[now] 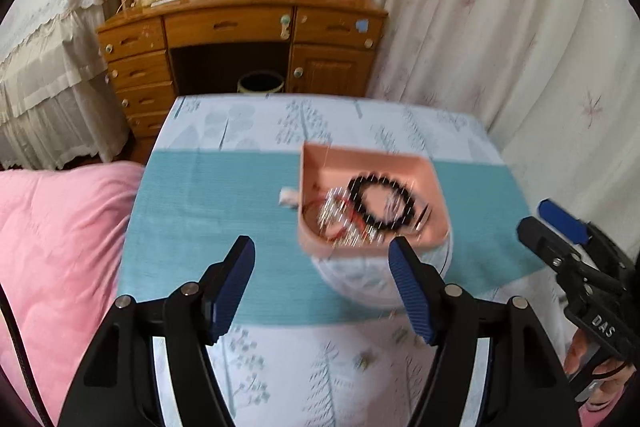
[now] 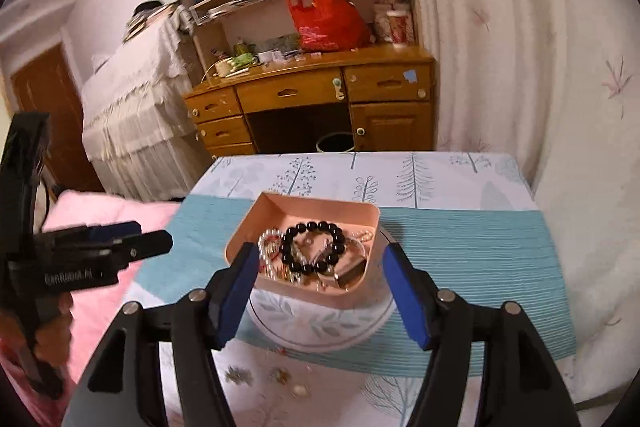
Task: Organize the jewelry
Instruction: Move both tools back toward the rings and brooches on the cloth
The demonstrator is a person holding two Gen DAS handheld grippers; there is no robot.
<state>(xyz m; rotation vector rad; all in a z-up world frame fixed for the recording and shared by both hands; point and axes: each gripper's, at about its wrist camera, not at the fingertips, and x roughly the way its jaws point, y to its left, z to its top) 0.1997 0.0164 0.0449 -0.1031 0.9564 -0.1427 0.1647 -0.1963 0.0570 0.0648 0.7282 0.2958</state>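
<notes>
Both grippers hover short of the pink tray [image 2: 362, 215], jaws spread wide, nothing held: left gripper [image 1: 322, 289], right gripper [image 2: 316, 291]. The tray sits on a round dish [image 2: 320, 327] on the teal cloth [image 2: 472, 255]. Inside it: a black bead bracelet [image 2: 312, 247] on top of tangled chains [image 2: 270, 251]. A few small pieces [image 2: 298, 391] lie loose on the cloth near the right gripper. Looks like the approach step, no pick yet. Next move probably needs a clean pinch on the bracelet's rim without snagging the chains.

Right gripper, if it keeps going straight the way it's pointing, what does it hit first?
Most likely the pink tray of jewelry, around the black bead bracelet. The open right gripper frames it, though depth is unclear.
</notes>
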